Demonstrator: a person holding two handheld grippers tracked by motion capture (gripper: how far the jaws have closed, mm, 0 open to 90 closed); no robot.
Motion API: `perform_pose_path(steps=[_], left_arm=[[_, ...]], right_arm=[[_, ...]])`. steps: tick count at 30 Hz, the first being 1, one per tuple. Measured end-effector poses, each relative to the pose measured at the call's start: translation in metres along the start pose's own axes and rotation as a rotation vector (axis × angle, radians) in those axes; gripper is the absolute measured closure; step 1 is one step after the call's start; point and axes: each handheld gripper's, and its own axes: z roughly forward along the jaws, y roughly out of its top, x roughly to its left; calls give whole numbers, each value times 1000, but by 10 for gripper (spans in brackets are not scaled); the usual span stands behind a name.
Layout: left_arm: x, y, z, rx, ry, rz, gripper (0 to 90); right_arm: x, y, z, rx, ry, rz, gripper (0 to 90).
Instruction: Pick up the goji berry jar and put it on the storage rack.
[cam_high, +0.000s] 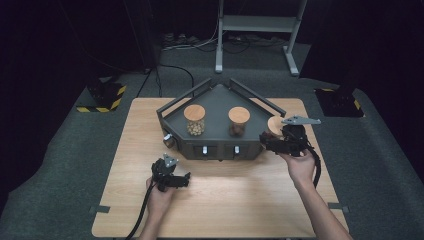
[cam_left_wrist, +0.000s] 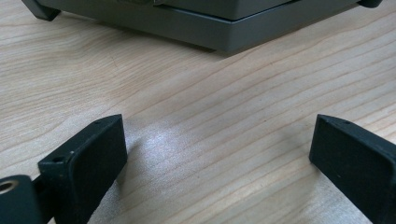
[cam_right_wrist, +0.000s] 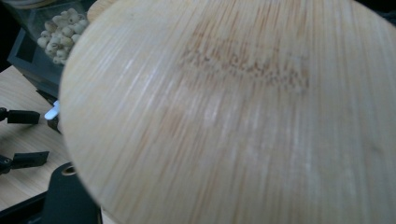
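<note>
A dark grey tray (cam_high: 216, 100) stands at the back middle of the wooden table (cam_high: 230, 200). In it are a jar of pale beans (cam_high: 194, 120) (cam_right_wrist: 60, 29) and a jar of dark contents (cam_high: 238, 121), both with wooden lids. My right gripper (cam_high: 271, 136) hovers off the tray's right corner, shut on a round bamboo lid (cam_high: 275, 124) (cam_right_wrist: 243, 112); one black finger (cam_right_wrist: 70, 196) shows under it. Whether a jar hangs below that lid I cannot tell. My left gripper (cam_high: 184, 179) (cam_left_wrist: 217, 154) rests on the table before the tray, open, with bare wood between its jaws.
The tray has raised rails at its back and a front panel with small white switches (cam_high: 204, 149). A white desk frame (cam_high: 257, 22) and a floor stand marked with yellow-black tape (cam_high: 102, 95) lie beyond the table on grey carpet.
</note>
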Motion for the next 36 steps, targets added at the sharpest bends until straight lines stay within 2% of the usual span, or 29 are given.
perform_pose_path(steps=[25,36], left_arm=[[0,0,0,0,0,0,42],[0,0,0,0,0,0,42]], right_arm=[[-6,18,15,12,-31,18,257],[-7,28,20,9,-56,7,257]])
